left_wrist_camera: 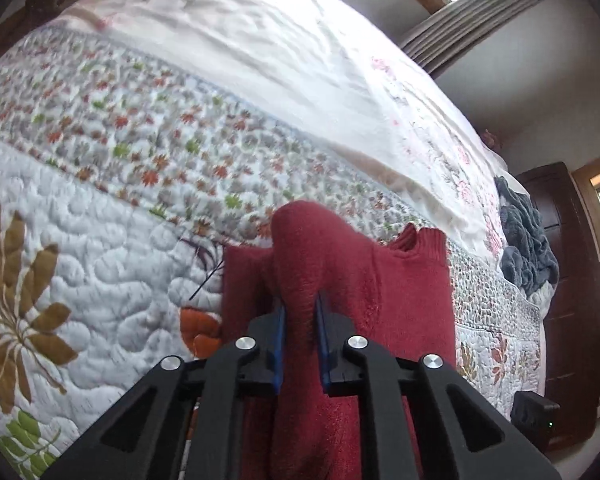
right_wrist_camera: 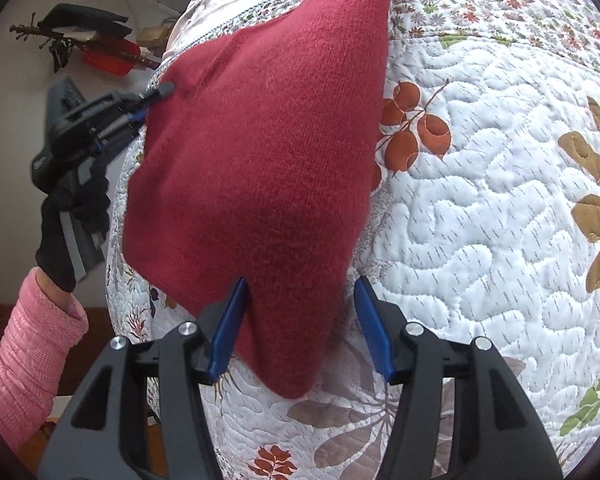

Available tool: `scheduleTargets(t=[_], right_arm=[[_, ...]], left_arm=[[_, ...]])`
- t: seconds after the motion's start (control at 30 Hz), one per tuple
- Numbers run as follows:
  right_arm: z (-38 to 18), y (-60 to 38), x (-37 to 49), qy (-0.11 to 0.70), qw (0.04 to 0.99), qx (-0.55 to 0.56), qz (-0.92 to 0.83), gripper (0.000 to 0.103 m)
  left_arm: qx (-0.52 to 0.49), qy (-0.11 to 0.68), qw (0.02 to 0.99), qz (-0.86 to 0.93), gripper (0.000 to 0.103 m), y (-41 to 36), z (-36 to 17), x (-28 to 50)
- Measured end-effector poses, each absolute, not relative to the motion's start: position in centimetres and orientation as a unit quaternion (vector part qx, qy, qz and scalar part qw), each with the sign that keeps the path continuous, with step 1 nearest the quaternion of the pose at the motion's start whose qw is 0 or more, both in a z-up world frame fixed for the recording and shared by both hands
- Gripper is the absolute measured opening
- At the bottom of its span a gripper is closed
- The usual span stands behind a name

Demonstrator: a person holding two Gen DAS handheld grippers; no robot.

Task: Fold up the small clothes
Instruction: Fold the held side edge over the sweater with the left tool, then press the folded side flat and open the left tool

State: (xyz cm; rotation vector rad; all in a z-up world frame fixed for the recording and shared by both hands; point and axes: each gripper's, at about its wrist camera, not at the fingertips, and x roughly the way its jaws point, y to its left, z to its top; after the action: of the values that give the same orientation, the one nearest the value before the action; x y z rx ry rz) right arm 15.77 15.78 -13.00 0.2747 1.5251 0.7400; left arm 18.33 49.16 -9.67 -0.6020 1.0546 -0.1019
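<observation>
So, far left in the right wrist view: a pink sleeve [right_wrist_camera: 28,360] and black-gloved hand [right_wrist_camera: 70,224] carry the left gripper [right_wrist_camera: 162,92], clamped on the red sweater [right_wrist_camera: 260,152] at its edge; the fingertips are small and blurred there. That sweater lies spread on the floral quilt [right_wrist_camera: 480,200], its top cut off by the frame. Further right, the right gripper [right_wrist_camera: 300,320] is spread wide, blue pads [right_wrist_camera: 374,328] either side of the sweater's lower corner, not pinching it. From the left wrist view, a bunched fold hides the sweater's middle; a grey garment [left_wrist_camera: 524,240] sits crumpled at the far right bed edge, type unclear.
</observation>
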Motion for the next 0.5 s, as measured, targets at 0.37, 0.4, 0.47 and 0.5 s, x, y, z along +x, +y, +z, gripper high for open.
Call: scheduleTargets(t=[0.37, 0.4, 0.47, 0.5], right_arm=[[-13.4, 17.4, 15.4, 0.677, 0.650, 0.113, 0.327, 0.055], [-13.4, 17.5, 15.5, 0.677, 0.650, 0.113, 0.327, 0.055], [-13.4, 17.8, 15.7, 0.677, 0.650, 0.115, 0.326, 0.055], [-13.3, 17.9, 15.8, 0.677, 0.650, 0.115, 0.326, 0.055]], left_arm=[[-0.281, 0.523, 0.804, -0.042, 0.013, 50.5, -13.0, 18.6], [-0.282, 0.522, 0.804, -0.043, 0.015, 50.4, -12.7, 18.5], [-0.286, 0.527, 0.799, -0.044, 0.018, 50.4, -12.0, 18.4], [-0.287, 0.528, 0.798, -0.045, 0.020, 50.5, -11.7, 18.2]])
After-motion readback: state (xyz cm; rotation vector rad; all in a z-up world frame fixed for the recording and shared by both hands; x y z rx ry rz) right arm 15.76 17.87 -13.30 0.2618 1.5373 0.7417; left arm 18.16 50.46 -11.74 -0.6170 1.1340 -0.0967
